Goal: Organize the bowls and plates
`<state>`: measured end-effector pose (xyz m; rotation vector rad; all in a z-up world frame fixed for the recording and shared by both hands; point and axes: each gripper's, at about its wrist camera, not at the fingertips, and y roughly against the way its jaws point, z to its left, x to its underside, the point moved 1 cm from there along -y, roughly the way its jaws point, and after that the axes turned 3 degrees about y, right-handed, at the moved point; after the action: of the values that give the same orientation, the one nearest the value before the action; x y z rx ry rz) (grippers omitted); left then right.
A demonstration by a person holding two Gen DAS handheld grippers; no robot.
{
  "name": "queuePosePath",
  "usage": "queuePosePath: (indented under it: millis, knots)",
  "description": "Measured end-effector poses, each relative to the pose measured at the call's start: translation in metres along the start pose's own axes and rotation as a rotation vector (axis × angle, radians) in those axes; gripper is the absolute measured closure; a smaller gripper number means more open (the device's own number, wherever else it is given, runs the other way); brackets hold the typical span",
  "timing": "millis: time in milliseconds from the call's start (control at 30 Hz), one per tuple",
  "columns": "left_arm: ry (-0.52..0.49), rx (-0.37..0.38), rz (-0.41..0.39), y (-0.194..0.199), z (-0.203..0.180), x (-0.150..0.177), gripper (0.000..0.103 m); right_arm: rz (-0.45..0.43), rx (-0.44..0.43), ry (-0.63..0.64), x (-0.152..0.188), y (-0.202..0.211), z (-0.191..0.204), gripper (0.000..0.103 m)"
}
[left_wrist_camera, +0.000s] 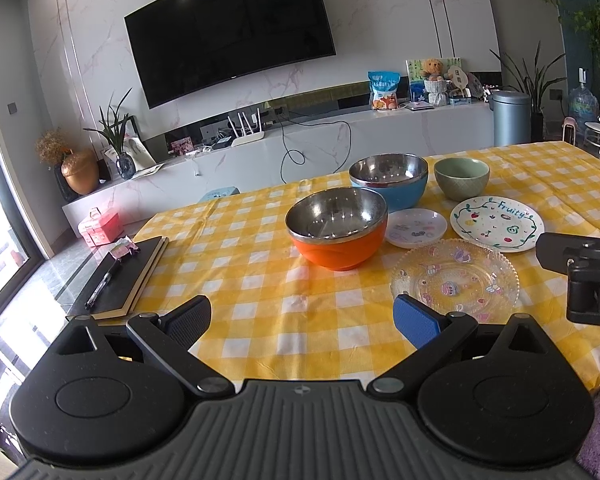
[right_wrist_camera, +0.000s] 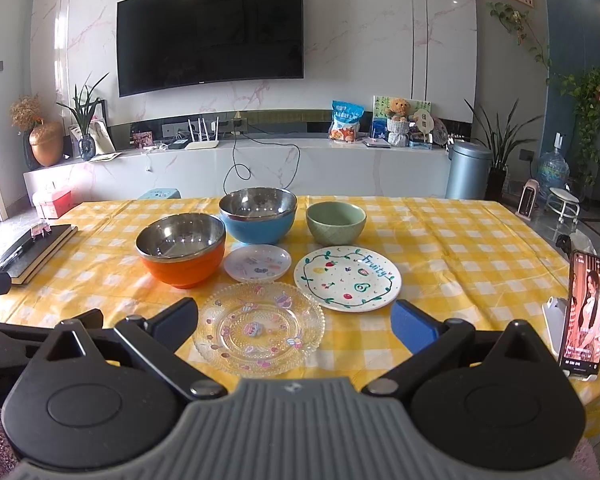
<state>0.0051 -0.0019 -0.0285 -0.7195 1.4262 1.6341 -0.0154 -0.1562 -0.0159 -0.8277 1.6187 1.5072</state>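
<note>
On the yellow checked tablecloth stand an orange steel-lined bowl (left_wrist_camera: pixel 337 233) (right_wrist_camera: pixel 181 249), a blue steel-lined bowl (left_wrist_camera: pixel 388 179) (right_wrist_camera: pixel 258 214) and a green ceramic bowl (left_wrist_camera: pixel 461 178) (right_wrist_camera: pixel 335 222). In front lie a small white plate (left_wrist_camera: pixel 416 227) (right_wrist_camera: pixel 257 263), a white "Fruity" plate (left_wrist_camera: pixel 497 223) (right_wrist_camera: pixel 347 278) and a clear glass plate (left_wrist_camera: pixel 455 280) (right_wrist_camera: pixel 259 328). My left gripper (left_wrist_camera: pixel 302 320) is open and empty, near the table's front, left of the glass plate. My right gripper (right_wrist_camera: pixel 294 322) is open and empty, just before the glass plate.
A black notebook with a pen (left_wrist_camera: pixel 122 276) (right_wrist_camera: pixel 32 250) lies at the table's left edge. A phone on a stand (right_wrist_camera: pixel 584 314) stands at the right edge. The right gripper's body (left_wrist_camera: pixel 584 276) shows at the right of the left wrist view.
</note>
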Motion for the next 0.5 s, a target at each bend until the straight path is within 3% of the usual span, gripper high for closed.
queuePosePath:
  millis: [167,333,500]
  knots:
    - [0.01,0.031,0.006,-0.005,-0.003,0.007,0.0,0.019,-0.018,-0.044,0.0,-0.008,-0.009,0.003]
    - [0.091,0.088,0.058,-0.021,0.005,0.003,0.0,0.013,-0.027,-0.021,0.0,-0.015,-0.011,0.003]
    - [0.125,0.158,0.083,-0.028,0.008,0.002,0.012,0.003,-0.053,-0.018,0.011,-0.027,-0.015,0.003]
